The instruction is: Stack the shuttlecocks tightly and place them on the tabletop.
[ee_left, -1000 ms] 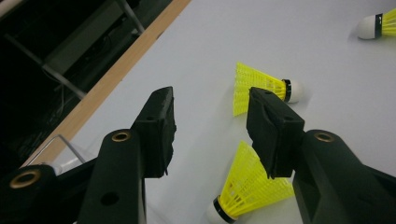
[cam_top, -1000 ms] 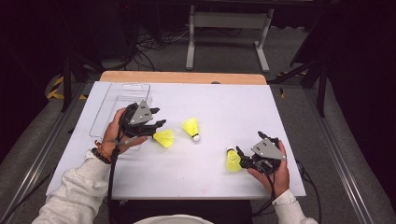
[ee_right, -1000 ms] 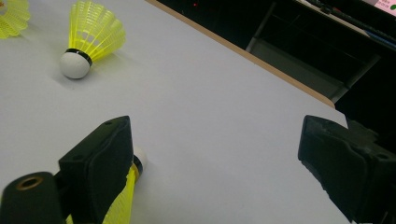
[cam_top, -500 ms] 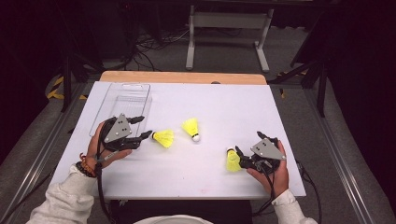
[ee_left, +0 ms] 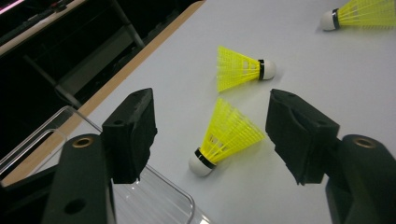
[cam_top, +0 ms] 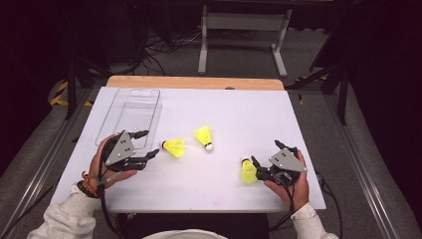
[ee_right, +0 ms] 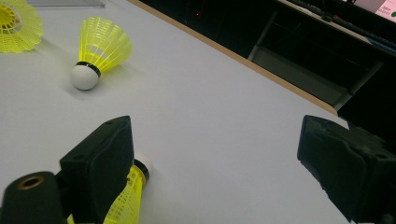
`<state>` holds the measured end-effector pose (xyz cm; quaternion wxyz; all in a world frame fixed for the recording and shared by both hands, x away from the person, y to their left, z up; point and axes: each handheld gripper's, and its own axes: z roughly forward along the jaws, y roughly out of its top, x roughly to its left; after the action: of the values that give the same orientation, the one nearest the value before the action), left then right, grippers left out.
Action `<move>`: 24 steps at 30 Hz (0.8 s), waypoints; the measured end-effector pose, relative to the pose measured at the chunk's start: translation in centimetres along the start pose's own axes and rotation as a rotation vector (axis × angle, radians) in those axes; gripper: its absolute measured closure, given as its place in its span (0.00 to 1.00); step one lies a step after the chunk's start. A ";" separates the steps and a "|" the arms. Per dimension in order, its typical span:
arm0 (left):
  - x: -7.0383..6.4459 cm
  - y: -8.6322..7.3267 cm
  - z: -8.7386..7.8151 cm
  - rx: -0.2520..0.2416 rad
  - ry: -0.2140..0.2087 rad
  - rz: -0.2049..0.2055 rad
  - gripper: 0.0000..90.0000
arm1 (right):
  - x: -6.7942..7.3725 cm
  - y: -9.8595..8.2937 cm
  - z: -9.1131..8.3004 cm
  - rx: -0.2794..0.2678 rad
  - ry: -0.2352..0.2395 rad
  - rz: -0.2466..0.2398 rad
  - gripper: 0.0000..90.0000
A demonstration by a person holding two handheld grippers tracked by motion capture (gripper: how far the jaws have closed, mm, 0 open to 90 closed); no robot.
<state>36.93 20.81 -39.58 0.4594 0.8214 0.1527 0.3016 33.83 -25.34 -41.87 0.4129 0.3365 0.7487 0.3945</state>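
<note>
White tabletop (cam_top: 229,124) stretches under a dark room, carrying three yellow shuttlecocks and a clear tray (cam_top: 130,115) at its far left. Nearest the left gripper (cam_top: 147,144) lies one shuttlecock (cam_top: 173,147) on its side, just beyond the jaw tips, cork toward the gripper and skirt pointing away to the right. In the left gripper view that shuttlecock (ee_left: 226,137) sits between the two spread jaws, its long axis slanted across the gap, so a short forward reach should bracket it. The left gripper stands open and holds nothing. A second shuttlecock (cam_top: 204,137) lies near the middle, well apart from both hands. The right gripper (cam_top: 259,167) is also open, with a third shuttlecock (cam_top: 247,170) lying against its left jaw, not clamped. The left hand looks best placed for the tray-side one.
</note>
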 end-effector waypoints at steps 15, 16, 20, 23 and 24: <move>-0.2 -3.2 -2.7 -0.014 0.038 -0.049 0.23 | 0.2 0.2 0.0 -0.010 0.004 -0.004 0.13; -0.2 -3.4 -2.9 -0.019 0.041 -0.059 0.23 | 0.3 0.3 0.0 -0.011 0.008 0.001 0.13; -0.1 -4.3 -3.5 -0.025 0.043 -0.086 0.21 | 0.3 0.5 -0.2 -0.025 0.025 0.021 0.13; 0.0 -4.8 -4.0 -0.035 0.040 -0.105 0.19 | 0.4 0.8 -0.2 -0.030 0.036 0.019 0.13; 0.0 -5.0 -4.1 -0.039 0.043 -0.114 0.18 | 0.5 0.8 -0.3 -0.029 0.038 0.018 0.13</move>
<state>34.43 26.20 -42.16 0.4883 0.7957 0.2031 0.2954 33.54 -24.63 -41.25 0.3998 0.3296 0.7475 0.4156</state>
